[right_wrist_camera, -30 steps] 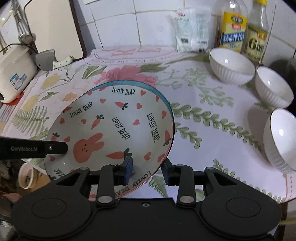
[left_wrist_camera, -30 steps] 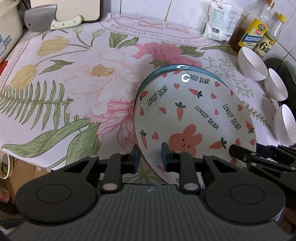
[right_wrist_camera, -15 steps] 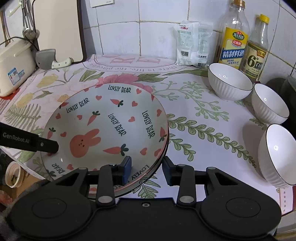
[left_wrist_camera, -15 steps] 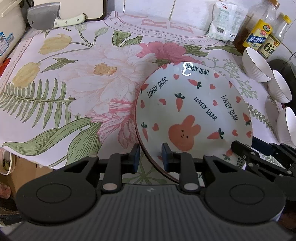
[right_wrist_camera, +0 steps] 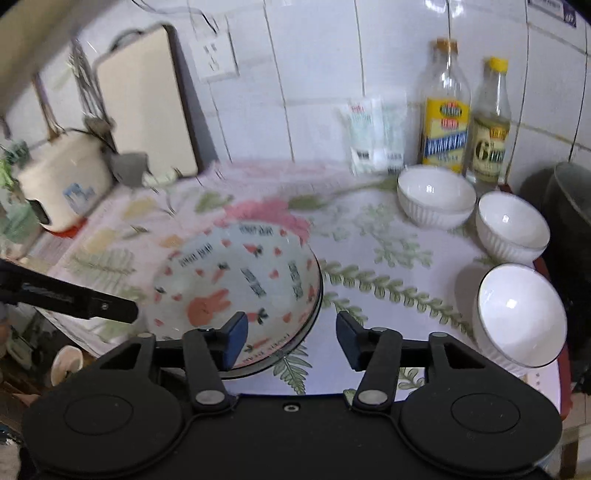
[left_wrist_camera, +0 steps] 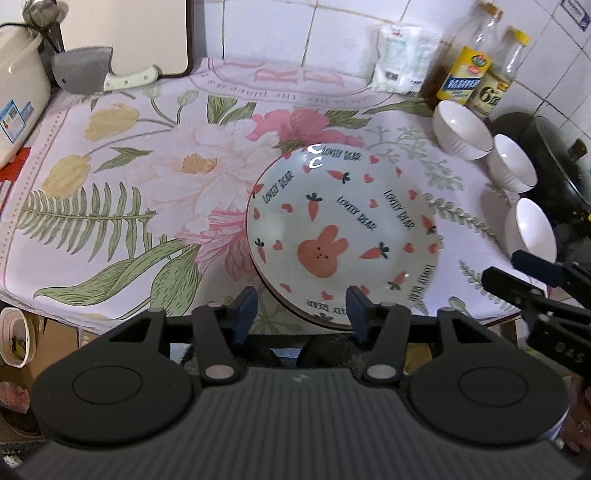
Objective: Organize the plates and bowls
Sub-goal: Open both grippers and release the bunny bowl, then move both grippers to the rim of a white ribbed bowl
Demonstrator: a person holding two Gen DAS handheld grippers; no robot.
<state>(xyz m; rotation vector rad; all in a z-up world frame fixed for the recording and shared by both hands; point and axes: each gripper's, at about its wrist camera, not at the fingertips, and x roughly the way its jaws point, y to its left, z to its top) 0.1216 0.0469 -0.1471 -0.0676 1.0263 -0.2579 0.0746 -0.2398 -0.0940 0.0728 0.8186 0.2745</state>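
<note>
A white plate (left_wrist_camera: 343, 236) printed with a bunny and carrots lies flat on the floral cloth, on top of another plate whose dark rim (right_wrist_camera: 318, 295) peeks out beneath it. My left gripper (left_wrist_camera: 301, 308) hovers over the plate's near rim. Its jaws are opening and its pads press on nothing. My right gripper (right_wrist_camera: 291, 332) hangs over the plate's right near edge, jaws also opening, the rim loosely between them and untouched. It shows at the right (left_wrist_camera: 504, 267) in the left wrist view. Three white ribbed bowls (right_wrist_camera: 436, 195) (right_wrist_camera: 511, 225) (right_wrist_camera: 521, 314) stand in a row on the right.
A cleaver (left_wrist_camera: 85, 74), a cutting board (left_wrist_camera: 125, 33) and a cream rice cooker (right_wrist_camera: 62, 181) stand at the back left. Two bottles (right_wrist_camera: 445, 122) (right_wrist_camera: 489, 122) and a white packet (left_wrist_camera: 400, 59) line the tiled wall. A dark pot (left_wrist_camera: 554, 158) sits far right. The table's front edge (left_wrist_camera: 92, 314) is close.
Both grippers were shut on the plate's near rim and have let go, their jaws spreading. Both have lifted and drawn back. The plate has settled flat onto the one below.
</note>
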